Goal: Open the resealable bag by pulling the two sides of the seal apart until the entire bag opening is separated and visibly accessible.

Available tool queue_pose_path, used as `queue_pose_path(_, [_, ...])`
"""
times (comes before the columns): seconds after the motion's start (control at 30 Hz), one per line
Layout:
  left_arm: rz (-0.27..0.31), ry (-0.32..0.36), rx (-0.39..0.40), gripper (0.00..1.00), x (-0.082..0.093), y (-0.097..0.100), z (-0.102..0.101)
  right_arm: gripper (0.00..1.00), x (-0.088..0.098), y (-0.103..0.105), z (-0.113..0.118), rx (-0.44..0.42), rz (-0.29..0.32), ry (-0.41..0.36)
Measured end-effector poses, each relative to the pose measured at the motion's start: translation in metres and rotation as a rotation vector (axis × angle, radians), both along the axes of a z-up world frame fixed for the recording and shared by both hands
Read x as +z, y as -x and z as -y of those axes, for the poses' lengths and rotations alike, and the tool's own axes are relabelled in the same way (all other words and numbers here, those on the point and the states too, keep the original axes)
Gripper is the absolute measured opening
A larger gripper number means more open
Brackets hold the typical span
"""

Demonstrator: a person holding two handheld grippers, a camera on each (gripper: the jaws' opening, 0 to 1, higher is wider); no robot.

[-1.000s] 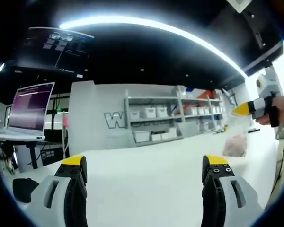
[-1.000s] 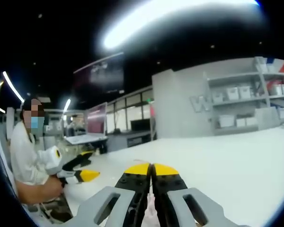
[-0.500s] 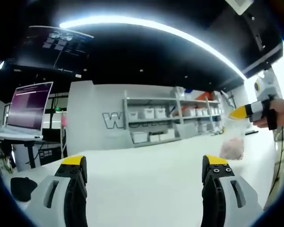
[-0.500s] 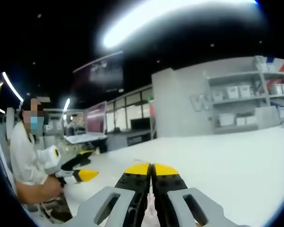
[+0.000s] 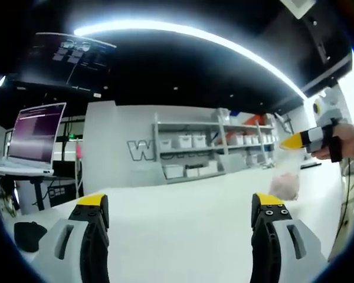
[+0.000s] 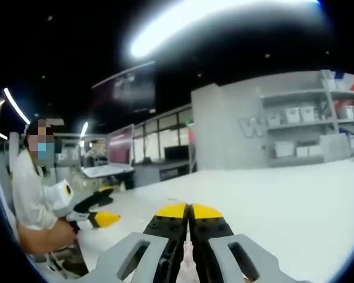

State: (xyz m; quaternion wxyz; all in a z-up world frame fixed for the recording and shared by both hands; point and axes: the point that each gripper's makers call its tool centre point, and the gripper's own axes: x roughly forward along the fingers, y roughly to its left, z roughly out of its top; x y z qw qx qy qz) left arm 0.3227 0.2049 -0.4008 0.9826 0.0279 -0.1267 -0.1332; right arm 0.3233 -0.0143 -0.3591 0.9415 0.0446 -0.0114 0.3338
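A clear resealable bag [image 5: 284, 185] with pinkish contents hangs above the white table [image 5: 183, 206], off to the right in the left gripper view. My right gripper [image 5: 290, 142] is shut on the bag's top edge, with a hand behind it. In the right gripper view my right gripper [image 6: 189, 211] shows its yellow-tipped jaws pressed together, with a thin sliver of the bag [image 6: 189, 263] between them. My left gripper [image 5: 180, 203] stands open with nothing between its jaws, well left of the bag. It appears as the left gripper [image 6: 108, 205], open, held by a person.
A laptop [image 5: 38, 135] sits on a stand at the left. A black object [image 5: 26, 234] lies by the table's left edge. Shelves with white bins [image 5: 206, 150] line the far wall. A person in white [image 6: 32, 194] sits at the table's left end.
In the left gripper view the right gripper and the hanging bag have drifted a little to the left. Both grippers' jaws stand as before.
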Motion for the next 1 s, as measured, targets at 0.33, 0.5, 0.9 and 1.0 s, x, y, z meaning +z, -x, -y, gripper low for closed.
queue_pose_path(0.33, [-0.003, -0.004, -0.001, 0.98, 0.000, 0.001, 0.001, 0.00, 0.001, -0.010, -0.003, -0.001, -0.002, 0.008])
queue_pose_path(0.5, [-0.002, -0.004, -0.002, 0.98, 0.000, 0.001, 0.000, 0.00, 0.004, -0.015, -0.003, -0.004, 0.000, 0.004])
queue_pose_path(0.9, [-0.007, -0.007, -0.004, 0.97, -0.001, 0.001, 0.002, 0.00, 0.008, -0.027, -0.005, -0.002, -0.002, 0.006])
queue_pose_path(1.0, [-0.006, -0.010, -0.004, 0.97, 0.000, 0.001, 0.002, 0.00, 0.008, -0.030, -0.006, -0.004, -0.002, 0.006])
